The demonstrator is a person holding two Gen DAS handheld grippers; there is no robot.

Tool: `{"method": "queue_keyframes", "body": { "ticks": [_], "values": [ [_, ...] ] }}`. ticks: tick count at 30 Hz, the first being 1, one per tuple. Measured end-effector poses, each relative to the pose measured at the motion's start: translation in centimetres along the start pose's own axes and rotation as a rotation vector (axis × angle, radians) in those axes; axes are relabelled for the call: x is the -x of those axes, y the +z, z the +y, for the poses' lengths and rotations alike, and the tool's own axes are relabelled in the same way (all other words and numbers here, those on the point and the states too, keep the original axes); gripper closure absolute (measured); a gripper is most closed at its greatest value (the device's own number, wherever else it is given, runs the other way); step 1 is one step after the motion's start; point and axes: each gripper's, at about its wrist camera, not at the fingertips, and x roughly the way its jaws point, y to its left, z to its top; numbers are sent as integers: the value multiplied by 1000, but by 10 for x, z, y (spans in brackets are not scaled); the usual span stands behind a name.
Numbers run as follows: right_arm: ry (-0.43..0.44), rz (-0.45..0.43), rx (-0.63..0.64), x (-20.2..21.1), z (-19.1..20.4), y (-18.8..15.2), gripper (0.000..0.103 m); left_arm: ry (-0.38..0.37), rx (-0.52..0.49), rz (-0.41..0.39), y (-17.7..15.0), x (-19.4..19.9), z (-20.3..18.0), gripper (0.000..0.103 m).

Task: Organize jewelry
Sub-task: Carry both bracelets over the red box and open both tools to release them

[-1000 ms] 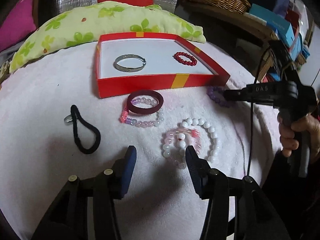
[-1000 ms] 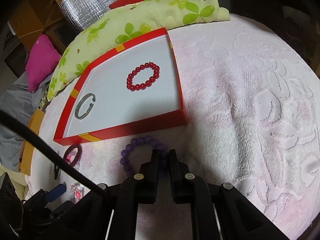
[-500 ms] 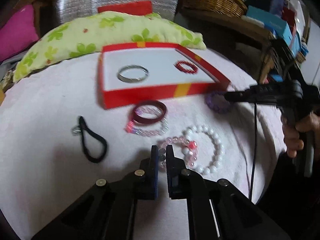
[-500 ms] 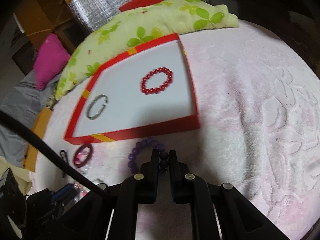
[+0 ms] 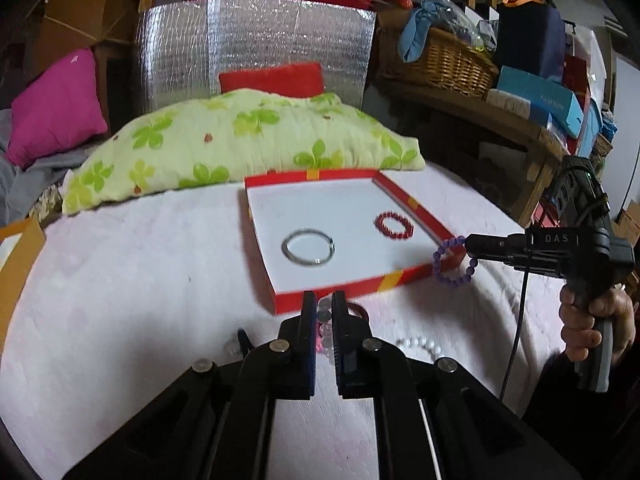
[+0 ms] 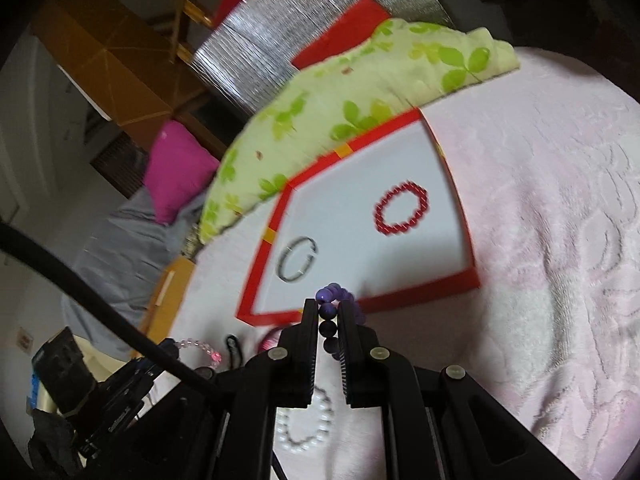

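Observation:
A red box (image 5: 416,204) with a white floor holds a silver bangle (image 5: 307,247) and a red bead bracelet (image 5: 393,225). My left gripper (image 5: 324,312) is shut on a pink and clear bead bracelet (image 5: 323,322), lifted near the box's front wall. My right gripper (image 6: 329,316) is shut on a purple bead bracelet (image 6: 332,294), which hangs in the air by the box's right front corner in the left wrist view (image 5: 452,262). A white pearl bracelet (image 6: 306,426) lies on the pink towel (image 5: 140,280).
A green flowered pillow (image 5: 240,140) lies behind the box. A black hair tie (image 6: 232,346), a dark red bangle (image 6: 270,342) and another pink bead bracelet (image 6: 200,350) lie on the towel. A wicker basket (image 5: 436,58) and boxes stand at back right.
My left gripper closed on the pink and clear bracelet and lifted it toward the box. My right gripper lifted the purple bracelet off the towel to the box's corner.

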Motion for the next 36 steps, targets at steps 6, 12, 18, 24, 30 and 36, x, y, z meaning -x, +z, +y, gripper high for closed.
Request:
{"method": "queue_keyframes", "body": {
  "ticks": [6, 12, 18, 24, 30, 36],
  "values": [
    [27, -26, 23, -4, 14, 10, 92, -2, -53, 8, 16, -13, -2, 96],
    [19, 18, -12, -34, 15, 26, 92, -5, -98, 30, 38, -41, -3, 96],
    [9, 90, -51, -74, 7, 38, 92, 23, -125, 92, 72, -94, 2, 96],
    [45, 108, -75, -90, 3, 46, 92, 41, -165, 153, 105, -148, -3, 96],
    [49, 130, -103, -99, -6, 50, 92, 33, -143, 206, 118, -195, -9, 96],
    [22, 147, -143, -103, -17, 54, 89, 44, -103, 267, 120, -231, -10, 95]
  ]
}}
